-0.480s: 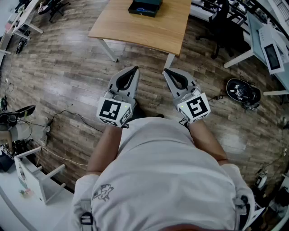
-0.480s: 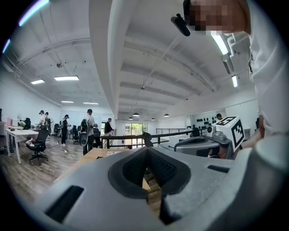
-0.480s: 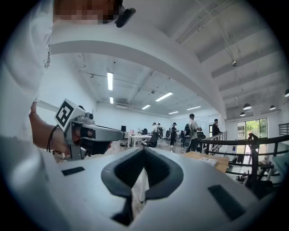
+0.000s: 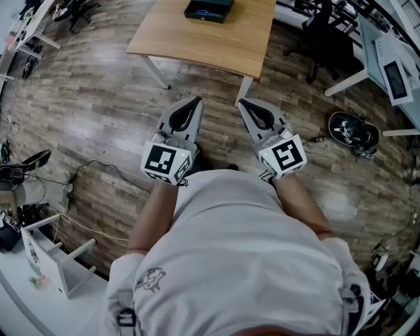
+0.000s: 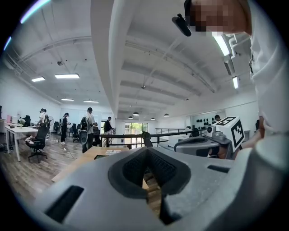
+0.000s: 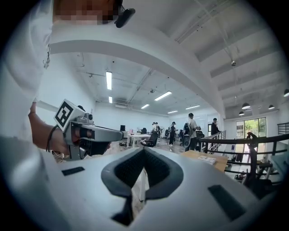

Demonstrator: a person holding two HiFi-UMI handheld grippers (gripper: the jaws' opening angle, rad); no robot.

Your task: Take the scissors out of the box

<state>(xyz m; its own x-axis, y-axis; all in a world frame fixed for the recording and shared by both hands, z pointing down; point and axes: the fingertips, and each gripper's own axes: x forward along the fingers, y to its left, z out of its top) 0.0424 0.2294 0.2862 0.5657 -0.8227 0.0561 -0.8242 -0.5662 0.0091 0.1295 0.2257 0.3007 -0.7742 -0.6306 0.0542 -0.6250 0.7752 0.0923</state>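
Left tongs and right tongs point level, side by side, jaws closed.

Wood-plank floor, wooden table

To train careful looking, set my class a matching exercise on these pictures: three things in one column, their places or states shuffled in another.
Things:
1. dark box
2. right tool
3. black helmet-like thing

Places or states:
a. on the floor, off to the right
b. on the wooden table
c. shut, nothing between its jaws

Pairs: 1-b, 2-c, 3-a.
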